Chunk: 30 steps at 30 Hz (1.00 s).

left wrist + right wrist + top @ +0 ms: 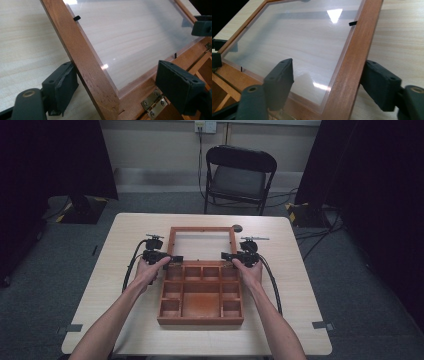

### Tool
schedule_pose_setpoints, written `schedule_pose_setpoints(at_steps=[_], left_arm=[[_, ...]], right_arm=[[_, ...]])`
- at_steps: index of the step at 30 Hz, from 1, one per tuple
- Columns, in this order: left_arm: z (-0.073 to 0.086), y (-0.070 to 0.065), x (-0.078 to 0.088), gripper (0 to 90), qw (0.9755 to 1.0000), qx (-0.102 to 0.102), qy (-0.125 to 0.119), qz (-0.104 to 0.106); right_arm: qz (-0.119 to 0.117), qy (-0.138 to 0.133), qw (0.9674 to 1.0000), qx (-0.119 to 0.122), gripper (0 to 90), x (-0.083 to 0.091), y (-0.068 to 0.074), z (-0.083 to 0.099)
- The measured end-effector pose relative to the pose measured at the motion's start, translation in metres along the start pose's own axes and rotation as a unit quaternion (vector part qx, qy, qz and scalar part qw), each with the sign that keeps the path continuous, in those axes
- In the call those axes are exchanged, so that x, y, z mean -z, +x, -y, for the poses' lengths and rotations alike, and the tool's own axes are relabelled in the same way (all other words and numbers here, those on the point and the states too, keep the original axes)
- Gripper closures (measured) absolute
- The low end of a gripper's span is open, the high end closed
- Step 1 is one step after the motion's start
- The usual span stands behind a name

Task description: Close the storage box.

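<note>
A wooden box [200, 320] with several empty compartments sits mid-table. Its lid [170, 242], a wooden frame around a clear pane [130, 37], lies open behind it on brass hinges [153, 102]. My left gripper [176, 259] is at the lid's left rail [85, 65] near the hinge. It is open [116, 66], with the outer jaw against the rail and the inner jaw well off over the hinge side. My right gripper [226, 255] is open [329, 63] astride the right rail [354, 57], one jaw at the rail's outer edge and the other over the pane [294, 37].
The light wooden table [300, 320] has bare room on both sides of the box. A small dark disc [237, 228] lies by the lid's far right corner. A black folding chair [239, 175] stands beyond the table. Cables trail from both grippers.
</note>
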<state>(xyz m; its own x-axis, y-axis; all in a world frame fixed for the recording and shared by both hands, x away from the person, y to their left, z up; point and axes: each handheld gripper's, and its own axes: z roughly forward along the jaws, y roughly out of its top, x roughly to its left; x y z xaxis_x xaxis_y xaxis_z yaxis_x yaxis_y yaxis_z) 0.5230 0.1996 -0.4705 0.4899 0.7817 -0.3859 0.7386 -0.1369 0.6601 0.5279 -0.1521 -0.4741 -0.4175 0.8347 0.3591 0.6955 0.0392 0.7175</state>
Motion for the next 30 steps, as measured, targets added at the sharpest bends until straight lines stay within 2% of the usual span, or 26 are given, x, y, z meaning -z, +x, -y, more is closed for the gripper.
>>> schedule_pose_setpoints(at_steps=[5,10,13,22,26,30], left_arm=[[-0.001,-0.003,0.001,17.6,0.9999,-0.012,-0.001,-0.010],[-0.005,-0.008,0.004,18.6,0.9994,-0.026,0.000,-0.023],[-0.009,-0.009,0.008,19.6,0.9991,-0.036,-0.004,-0.021],[-0.013,-0.011,0.019,23.3,0.9988,-0.033,-0.036,-0.001],[-0.012,-0.011,0.026,28.2,0.9981,-0.036,-0.049,0.004],[-0.009,-0.010,0.032,36.3,0.9975,-0.045,-0.054,0.000]], right_arm=[[0.003,-0.006,1.0000,0.003,30.0,0.003,0.001,-0.002],[0.001,-0.016,0.9999,-0.003,32.9,0.006,0.002,-0.004],[-0.008,-0.024,0.9996,-0.009,34.6,0.012,0.002,-0.007],[-0.018,-0.042,0.9989,0.007,37.6,0.028,0.009,-0.014],[-0.019,-0.046,0.9987,0.010,39.7,0.033,0.011,-0.015],[-0.018,-0.048,0.9985,0.019,41.0,0.036,0.013,-0.014]])
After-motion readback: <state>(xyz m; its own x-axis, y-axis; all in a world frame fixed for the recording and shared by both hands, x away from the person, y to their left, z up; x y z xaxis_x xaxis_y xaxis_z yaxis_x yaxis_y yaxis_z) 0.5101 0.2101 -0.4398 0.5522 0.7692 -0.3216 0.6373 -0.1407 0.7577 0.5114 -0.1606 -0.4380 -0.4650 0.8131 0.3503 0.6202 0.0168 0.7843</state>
